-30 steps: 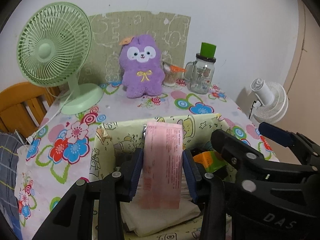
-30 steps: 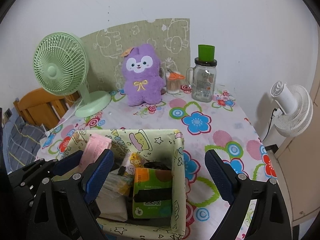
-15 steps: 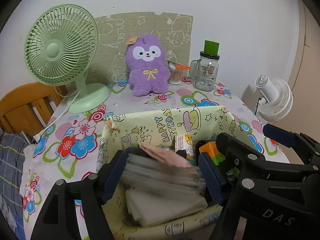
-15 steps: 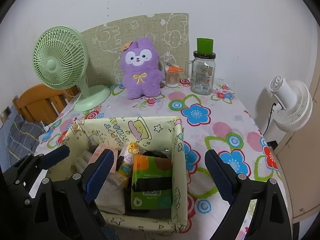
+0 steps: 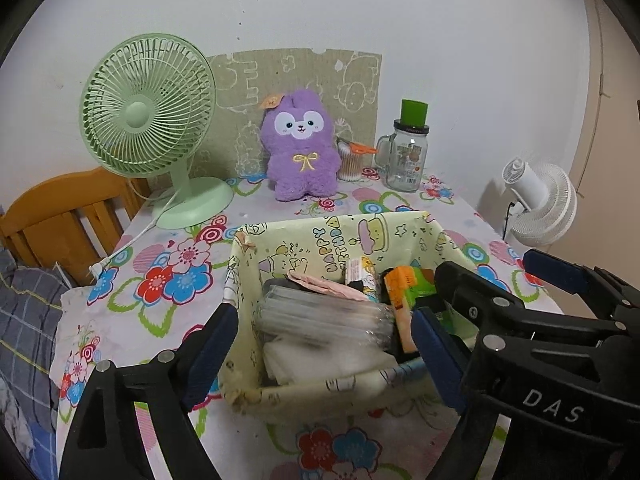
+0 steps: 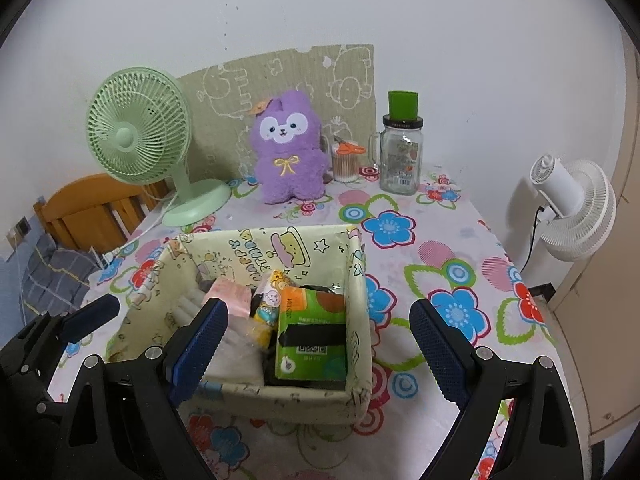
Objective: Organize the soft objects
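A yellow cartoon-print fabric basket [image 5: 320, 236] [image 6: 356, 272] sits on the flowered tablecloth. In it lie a pink pack [image 5: 320, 284] [image 6: 232, 298], a clear plastic pack [image 5: 320, 312], white folded tissue [image 5: 320, 360] and a green tissue pack [image 6: 312, 332]. My left gripper [image 5: 322, 330] hovers over the basket's near side, its jaws opening wide, pads touching nothing. My right gripper [image 6: 316, 328] stands open in front of the basket, empty. A purple plush rabbit [image 5: 298, 152] [image 6: 286, 152] sits upright at the back against a printed board.
A green desk fan [image 5: 148, 120] stands back left, its cord trailing off the table's left edge. A glass jar with a green lid [image 5: 406, 156] and a cotton-swab cup [image 5: 350, 164] stand back right. Beyond the table are a white fan [image 6: 568, 208], a wooden chair [image 5: 60, 216] and plaid fabric [image 5: 24, 320].
My left gripper opened and let go of the pink pack, which dropped flat into the basket. Both grippers drew back a little from the basket.
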Demonstrator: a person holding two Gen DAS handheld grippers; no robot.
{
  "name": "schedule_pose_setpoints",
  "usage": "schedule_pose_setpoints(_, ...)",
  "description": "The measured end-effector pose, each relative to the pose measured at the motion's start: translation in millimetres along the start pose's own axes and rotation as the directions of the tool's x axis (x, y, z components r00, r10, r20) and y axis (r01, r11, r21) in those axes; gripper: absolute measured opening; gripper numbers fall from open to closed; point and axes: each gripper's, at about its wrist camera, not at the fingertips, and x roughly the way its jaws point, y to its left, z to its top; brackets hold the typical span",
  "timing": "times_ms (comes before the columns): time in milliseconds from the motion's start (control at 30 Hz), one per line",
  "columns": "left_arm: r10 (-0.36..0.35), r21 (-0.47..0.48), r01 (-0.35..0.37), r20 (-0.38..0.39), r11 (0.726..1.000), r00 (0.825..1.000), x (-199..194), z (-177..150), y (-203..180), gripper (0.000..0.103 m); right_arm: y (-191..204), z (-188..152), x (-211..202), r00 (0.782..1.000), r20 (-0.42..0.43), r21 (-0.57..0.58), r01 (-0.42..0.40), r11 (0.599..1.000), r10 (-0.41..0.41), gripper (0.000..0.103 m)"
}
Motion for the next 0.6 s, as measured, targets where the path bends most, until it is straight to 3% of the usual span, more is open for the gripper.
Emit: schedule_pose_setpoints(600,0.018,0.002,-0.018,0.084,1.0,0.996,-54,-19,-10,0.102,-2,-18,-56,0.997,0.077,-0.009,0.009,1.0,-0.008,0.097)
